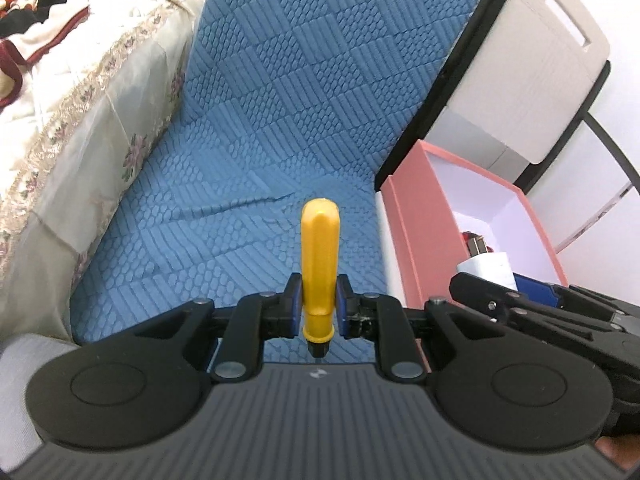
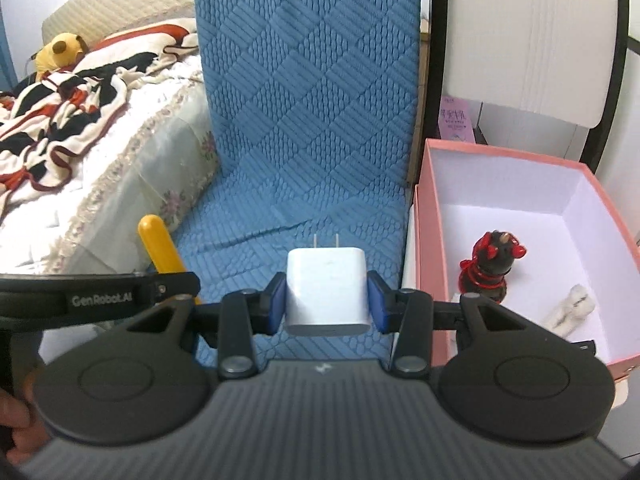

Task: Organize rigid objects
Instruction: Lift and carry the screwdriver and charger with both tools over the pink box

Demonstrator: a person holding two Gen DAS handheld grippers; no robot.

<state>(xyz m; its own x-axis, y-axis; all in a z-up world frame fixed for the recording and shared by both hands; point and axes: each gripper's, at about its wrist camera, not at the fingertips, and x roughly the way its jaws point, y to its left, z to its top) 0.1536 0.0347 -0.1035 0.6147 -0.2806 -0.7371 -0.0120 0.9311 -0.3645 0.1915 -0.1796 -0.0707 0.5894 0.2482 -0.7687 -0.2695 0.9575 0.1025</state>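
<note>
Screwdriver (image 1: 318,268) clamped in your left gripper (image 1: 318,302), lower centre; charger (image 2: 326,290) pinched in your right gripper (image 2: 326,300). Carry both over the pink box (image 2: 500,152), right of frame, clearing its rim and the 2 figurines (image 2: 490,264).

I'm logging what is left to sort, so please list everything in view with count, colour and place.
Yellow plastic-handled screwdriver: 1, yellow, clamped in left gripper.
White plug-in charger block: 1, white, clamped in right gripper, prongs pointing away.
Pink cardboard box: 1, pink outside, white inside, right of the mat.
Black-and-red glossy figurine: 1, standing in box.
Small white bone-shaped piece: 1, lying in box.
Blue quilted mat: 1, centre.
Yellow plush toy: 1, on bed.
Left gripper: shut on screwdriver.
Right gripper: shut on charger.
</note>
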